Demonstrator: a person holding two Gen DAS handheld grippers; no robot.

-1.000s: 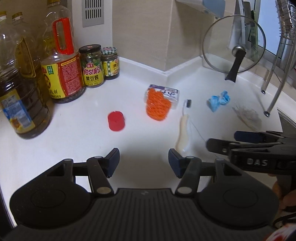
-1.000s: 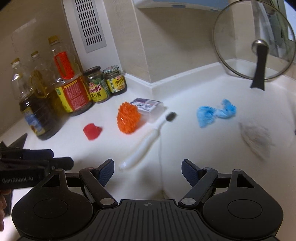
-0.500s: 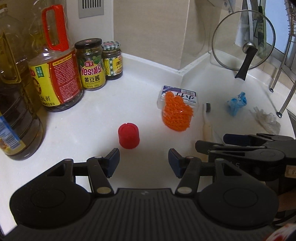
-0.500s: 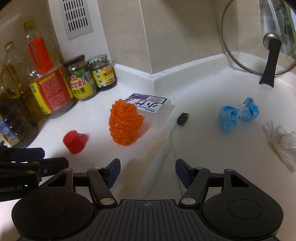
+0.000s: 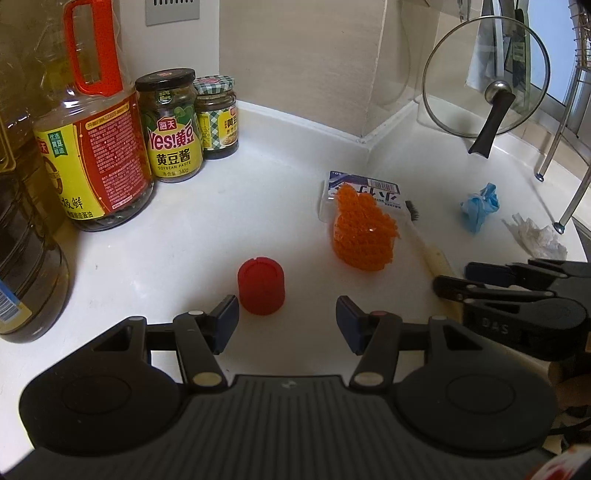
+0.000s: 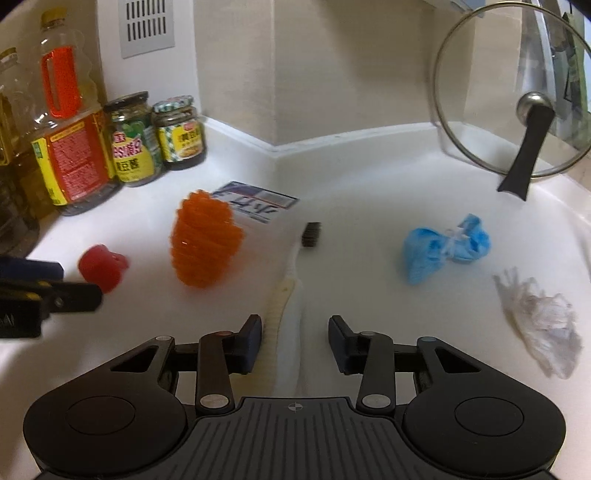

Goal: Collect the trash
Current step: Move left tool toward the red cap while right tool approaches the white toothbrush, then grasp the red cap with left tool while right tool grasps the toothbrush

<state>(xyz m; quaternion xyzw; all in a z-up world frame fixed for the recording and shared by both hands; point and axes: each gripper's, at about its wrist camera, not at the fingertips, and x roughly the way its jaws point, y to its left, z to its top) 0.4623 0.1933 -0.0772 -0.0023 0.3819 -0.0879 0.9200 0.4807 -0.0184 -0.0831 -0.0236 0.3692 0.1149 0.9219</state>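
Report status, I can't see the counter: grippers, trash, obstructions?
Left gripper open, red cap just ahead. Right gripper closing around toothbrush handle, not clamped yet. Nothing in the way.

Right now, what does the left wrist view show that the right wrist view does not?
Only the left wrist view shows the left gripper from behind, open, with the red cap just ahead of its fingertips, and a metal rack leg at the right edge.

Only the right wrist view shows the right gripper from behind, its jaws closing around the toothbrush handle, plus a wall vent in full.

Both show the orange mesh ball, the labelled box, blue wad, clear plastic scrap, jars and glass lid.
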